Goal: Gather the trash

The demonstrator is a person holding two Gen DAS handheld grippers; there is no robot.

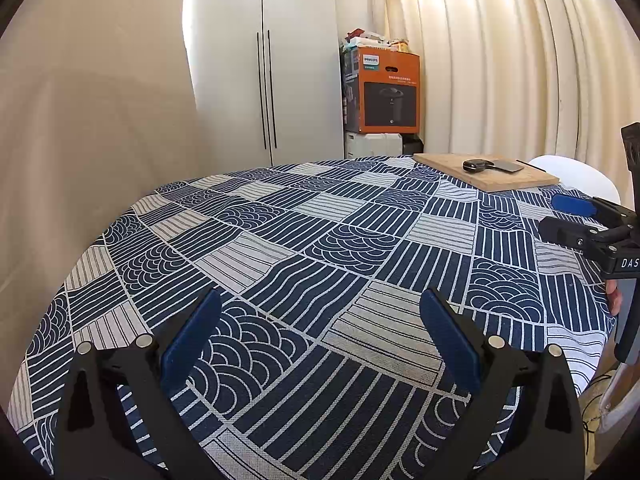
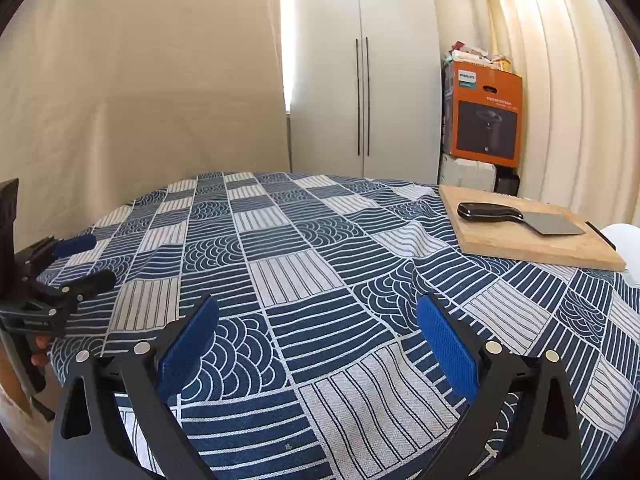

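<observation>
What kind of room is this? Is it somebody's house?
Probably a home dining or kitchen corner: a round table under a patterned tablecloth, a wooden cutting board with a cleaver on it, and tall white cupboards.

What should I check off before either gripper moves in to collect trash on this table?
1. Left gripper open, nothing between the fingers: ok.
2. Right gripper open, nothing held: ok.
3. Trash located on the tablecloth: not ok, none in either view.
4. Knife lying flat on the cutting board, apart from both grippers: ok.
5. Trash bin or bag located: cannot tell, none in view.
</observation>
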